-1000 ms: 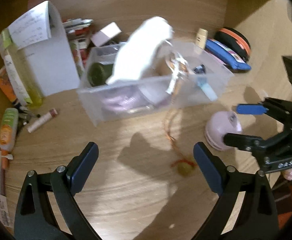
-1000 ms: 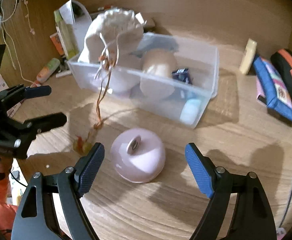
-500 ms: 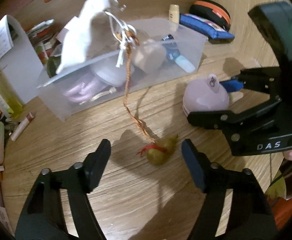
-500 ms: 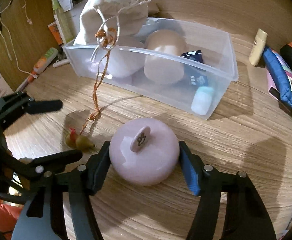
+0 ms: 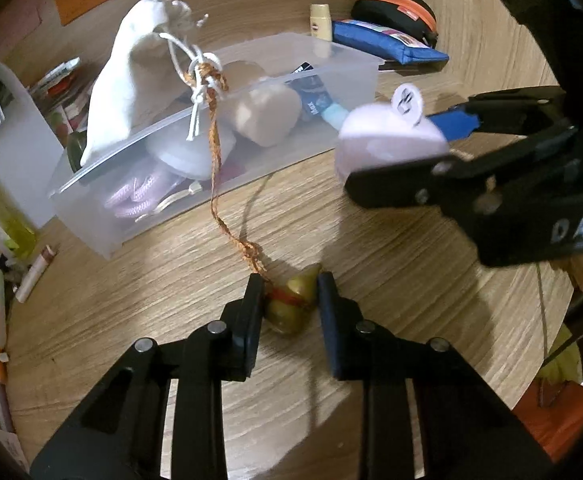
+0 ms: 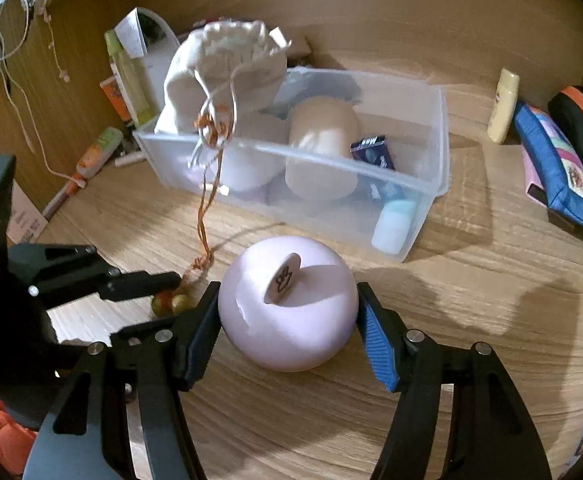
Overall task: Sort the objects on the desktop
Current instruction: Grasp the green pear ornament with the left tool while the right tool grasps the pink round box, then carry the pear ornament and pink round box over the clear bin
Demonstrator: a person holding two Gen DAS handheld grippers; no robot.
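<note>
My left claw (image 5: 287,312), bottom centre of frame, is clenched on the charm (image 5: 291,308); its cord (image 5: 215,184) runs up-left to the bag (image 5: 131,84) in the bin (image 5: 103,236). Right claw (image 6: 287,320) grips the dome (image 6: 287,304), w/ bin just above it.

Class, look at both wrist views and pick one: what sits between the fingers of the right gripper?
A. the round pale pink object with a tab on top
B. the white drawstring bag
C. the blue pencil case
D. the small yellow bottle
A: in the right wrist view the right gripper has its two fingers against the sides of the round pale pink object, while the bag, case and bottle lie farther off.
</note>
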